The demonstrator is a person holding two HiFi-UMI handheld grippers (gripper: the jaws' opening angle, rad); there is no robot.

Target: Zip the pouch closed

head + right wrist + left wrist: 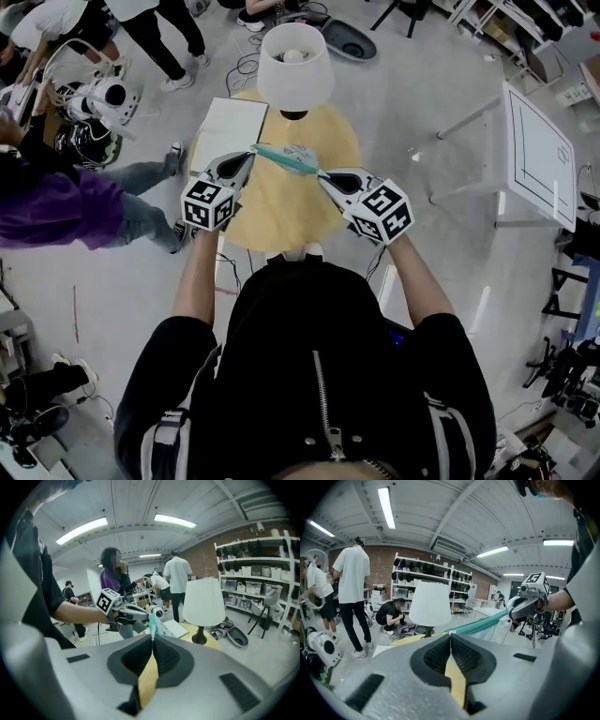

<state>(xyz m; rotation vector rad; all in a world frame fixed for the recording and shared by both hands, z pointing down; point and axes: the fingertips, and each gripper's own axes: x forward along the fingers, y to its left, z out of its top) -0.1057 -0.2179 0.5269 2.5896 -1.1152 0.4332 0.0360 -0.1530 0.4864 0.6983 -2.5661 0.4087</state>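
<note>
Two grippers are held out in front of a person in a dark jacket [319, 375], seen from above: the left hand-held gripper [251, 155] and the right hand-held gripper [322, 175]. A slim teal pouch [286, 159] is stretched in the air between them. Its left end is pinched at the tip of the left one and its right end at the tip of the right one. In both gripper views the jaws are seen pressed narrowly together, with the teal edge of the pouch caught at their very tips. The pouch is held above a round yellow desk [281, 220], apart from its top, and in the head view it slopes slightly down toward the right. Whether the zip is drawn open or closed cannot be told. A lamp [294, 61] with a white shade is stood on the far part of the desk, and a white pad [228, 131] is laid beside it at the left edge. Several people [350, 578] are seen standing or crouching on the grey floor [422, 103] around the desk. Shelving [426, 581] is set against a brick wall [379, 566] behind them.
</note>
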